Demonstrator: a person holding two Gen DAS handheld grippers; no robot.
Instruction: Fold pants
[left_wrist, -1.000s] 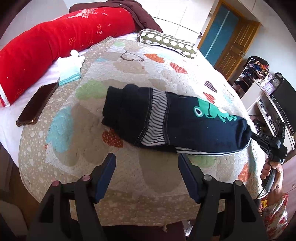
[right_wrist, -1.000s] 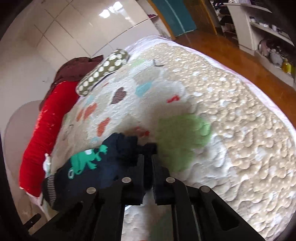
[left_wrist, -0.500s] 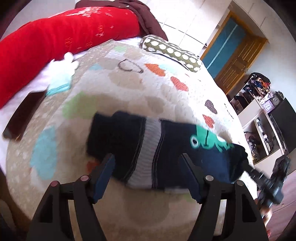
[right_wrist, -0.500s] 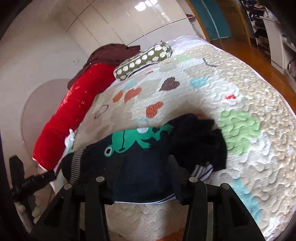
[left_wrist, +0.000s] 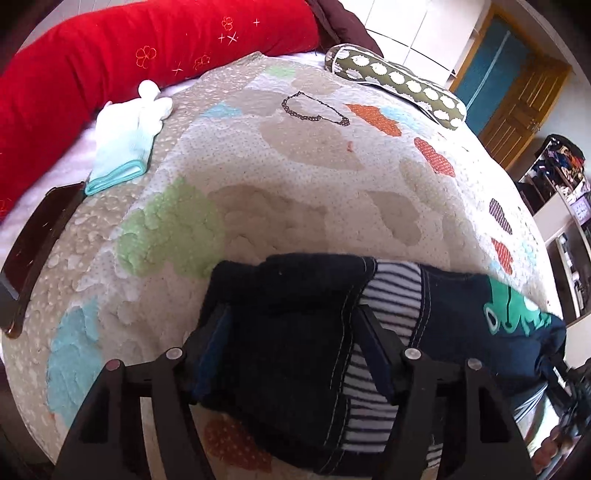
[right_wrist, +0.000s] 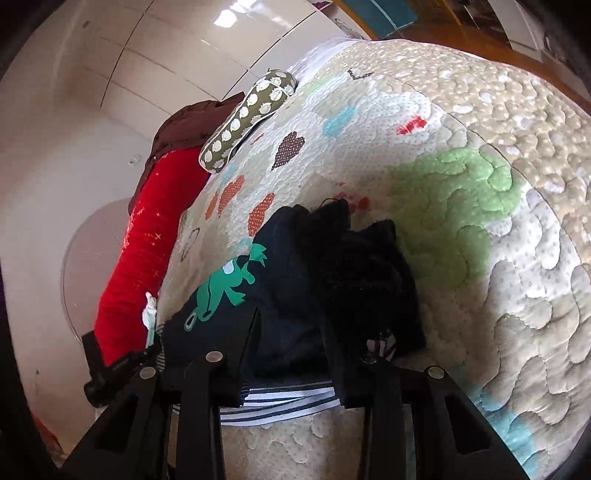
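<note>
The dark navy folded pants (left_wrist: 295, 332), with a striped white-and-navy waistband and a green frog print, lie on the bed's quilted cream bedspread (left_wrist: 295, 177) with its coloured cloud and heart patches, close to the near edge.

The left claw (left_wrist: 295, 347) stands over the waistband end of the pants. Its two black fingers with blue pads (left_wrist: 212, 332) are set apart, one at the outer edge of the fabric and the other over the striped band, so the cloth lies between them; whether the pads press on it I cannot tell, though the jaws look open.

The right claw (right_wrist: 291, 347) is at the other end, over the bunched leg ends (right_wrist: 354, 258) beside the green frog print (right_wrist: 225, 284). Its jaws have just been closing from a wider spread and now stand partly apart with the dark fabric and a striped edge between them; no firm pinch shows.

Along the far side of the bed lies a long red bolster pillow (left_wrist: 140, 55), with a folded white and mint cloth (left_wrist: 125, 147) just beside it and an olive pillow with white dots (left_wrist: 395, 81) towards the head. A dark flat phone-like slab (left_wrist: 37, 251) rests at the bed's left edge.
</note>
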